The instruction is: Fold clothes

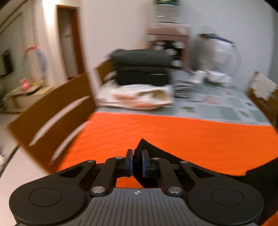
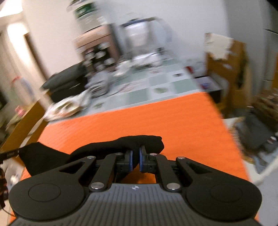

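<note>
An orange mat [image 1: 173, 132] covers the near worktop [image 1: 217, 104]; beyond it stand a wooden chair [image 1: 52, 121] and a water dispenser [image 1: 166, 31] (blurred).

My left gripper [image 1: 137, 162] & right gripper [image 2: 135, 160]: matte black linkage arms, silver pivot screws, blue pads. Grey ribbed base w/ small crosshair mark, round black caps each side.

No legible text: the green sign [image 2: 85, 9] atop the rear shelf probably carries lettering, but motion blur renders it unreadable in both views.
</note>
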Demonstrator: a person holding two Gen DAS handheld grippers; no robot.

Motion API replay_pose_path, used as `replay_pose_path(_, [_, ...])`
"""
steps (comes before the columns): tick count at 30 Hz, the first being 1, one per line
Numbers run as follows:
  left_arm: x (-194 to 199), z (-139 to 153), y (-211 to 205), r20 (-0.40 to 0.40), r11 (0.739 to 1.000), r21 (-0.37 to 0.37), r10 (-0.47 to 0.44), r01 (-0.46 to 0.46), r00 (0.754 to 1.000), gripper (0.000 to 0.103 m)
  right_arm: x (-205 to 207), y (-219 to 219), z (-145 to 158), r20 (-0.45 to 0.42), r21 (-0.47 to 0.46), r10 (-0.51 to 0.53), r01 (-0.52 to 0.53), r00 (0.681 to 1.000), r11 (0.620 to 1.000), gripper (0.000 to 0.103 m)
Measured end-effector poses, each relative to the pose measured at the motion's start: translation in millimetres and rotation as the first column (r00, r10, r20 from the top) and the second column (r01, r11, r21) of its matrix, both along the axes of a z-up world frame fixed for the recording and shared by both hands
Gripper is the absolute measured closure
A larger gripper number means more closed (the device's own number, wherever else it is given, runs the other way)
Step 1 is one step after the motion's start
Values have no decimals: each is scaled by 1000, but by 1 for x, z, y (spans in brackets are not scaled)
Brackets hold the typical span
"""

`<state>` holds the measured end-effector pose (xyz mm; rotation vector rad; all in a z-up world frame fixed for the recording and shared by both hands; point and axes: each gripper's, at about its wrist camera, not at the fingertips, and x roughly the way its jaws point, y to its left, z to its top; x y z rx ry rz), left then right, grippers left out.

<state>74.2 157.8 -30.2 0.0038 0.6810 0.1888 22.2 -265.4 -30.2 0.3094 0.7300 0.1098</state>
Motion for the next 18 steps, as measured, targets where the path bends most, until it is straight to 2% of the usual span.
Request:
replay_pose_path(5, [-31,0,70,-19,993,9,120,-120,993,91,9,76,-4,-21,-26,142,-142,990,990,95])
replay_pose_path(10, [-63,-15,119,-78,988,-8,151,-152,985,91,-3,129,-17,-82,-78,193,-200,978,977,95])
replay_pose_path(13, [-77,-26,134,-114,991,-37,120,-125,986,90,-15,145,-29,-145,-115,175,-192,974,975,93])
replay_pose_path(16, [-87,-31,148,-126,993,-65,87,-96,988,88,-28,153,-34,-212,-218,95,-142,973,966,84])
replay_pose_path(18, [-91,-31,158,-122,994,-81,66,-76,990,88,-35,155,-31,-221,-246,60,-116,973,962,81])
